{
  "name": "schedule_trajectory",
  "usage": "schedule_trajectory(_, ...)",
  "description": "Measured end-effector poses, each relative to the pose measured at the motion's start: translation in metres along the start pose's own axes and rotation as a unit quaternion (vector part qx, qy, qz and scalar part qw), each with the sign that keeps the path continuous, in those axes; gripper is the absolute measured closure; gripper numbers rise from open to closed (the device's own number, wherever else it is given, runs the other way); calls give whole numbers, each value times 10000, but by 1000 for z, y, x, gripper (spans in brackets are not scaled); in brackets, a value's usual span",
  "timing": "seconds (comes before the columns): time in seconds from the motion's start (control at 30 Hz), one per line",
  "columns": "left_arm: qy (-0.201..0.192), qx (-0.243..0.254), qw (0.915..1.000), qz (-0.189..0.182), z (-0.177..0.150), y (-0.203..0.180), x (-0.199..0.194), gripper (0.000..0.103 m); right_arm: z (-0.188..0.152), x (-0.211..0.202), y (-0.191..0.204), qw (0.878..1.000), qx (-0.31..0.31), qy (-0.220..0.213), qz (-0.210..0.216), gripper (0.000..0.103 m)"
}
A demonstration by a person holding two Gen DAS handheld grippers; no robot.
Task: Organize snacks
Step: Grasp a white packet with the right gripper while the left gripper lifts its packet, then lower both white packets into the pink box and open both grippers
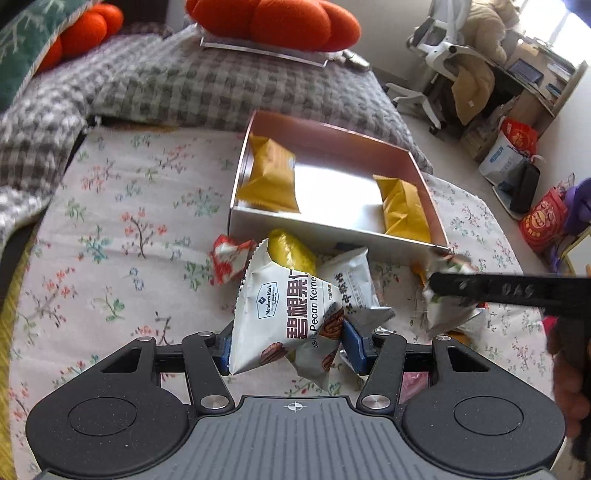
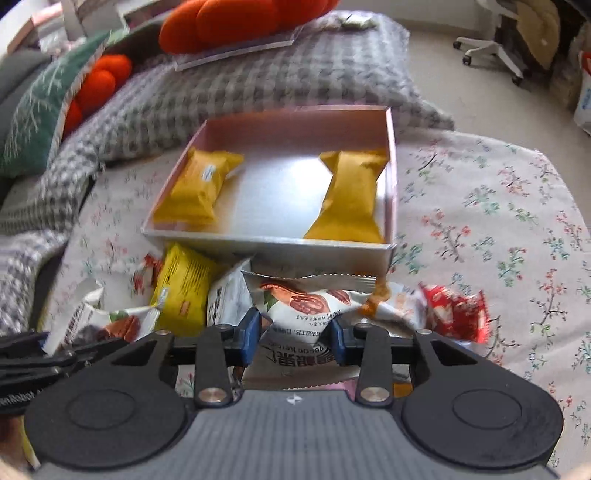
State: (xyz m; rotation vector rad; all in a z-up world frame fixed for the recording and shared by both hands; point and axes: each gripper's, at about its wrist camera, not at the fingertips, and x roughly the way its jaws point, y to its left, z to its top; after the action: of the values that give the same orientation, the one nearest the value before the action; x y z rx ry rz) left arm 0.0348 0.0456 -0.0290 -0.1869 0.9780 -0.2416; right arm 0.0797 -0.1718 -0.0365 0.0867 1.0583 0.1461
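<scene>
A pink-and-silver open box (image 1: 332,227) (image 2: 258,242) lies on a floral sheet and holds two yellow snack packets (image 1: 271,173) (image 2: 201,184). My left gripper (image 1: 284,345) is shut on a white pecan kernel packet (image 1: 280,302), lifted above a pile of snacks in front of the box. My right gripper (image 2: 295,334) is shut on another white pecan packet (image 2: 306,306); it shows in the left wrist view (image 1: 439,286) holding that packet (image 1: 447,314). Loose snacks near the box: a yellow packet (image 2: 183,286), a red-and-white packet (image 1: 229,258) and a red packet (image 2: 454,314).
A grey checked blanket (image 1: 177,81) lies behind the box with orange cushions (image 1: 273,22) and a green pillow (image 2: 33,110). An office chair (image 1: 439,51) and shopping bags (image 1: 543,221) stand on the floor to the right.
</scene>
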Motion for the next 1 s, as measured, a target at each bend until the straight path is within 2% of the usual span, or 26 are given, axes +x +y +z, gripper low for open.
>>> schedule_trajectory(0.1, -163, 111, 9997, 158, 3, -6, -1, 50, 2, -9, 0, 9997, -4, -257, -32, 68)
schedule_trajectory(0.27, -485, 133, 9986, 184, 19, -9, 1, 50, 7, -12, -1, 9987, 64, -508, -70, 68)
schedule_trajectory(0.5, -870, 70, 9953, 412, 47, -2, 12, 50, 18, -12, -39, 9911, 941, -765, -552, 68)
schedule_trajectory(0.6, -958, 136, 9945, 388, 56, -8, 18, 50, 21, -11, -50, 9872, 1164, -866, -667, 68)
schedule_trajectory(0.73, -1025, 133, 9944, 216, 70, -15, 29, 50, 27, -6, -50, 9857, 1036, -1082, -768, 68)
schedule_trajectory(1.0, -1032, 110, 9946, 21, 88, -20, 59, 50, 46, 7, -40, 9856, 847, -1349, -564, 68)
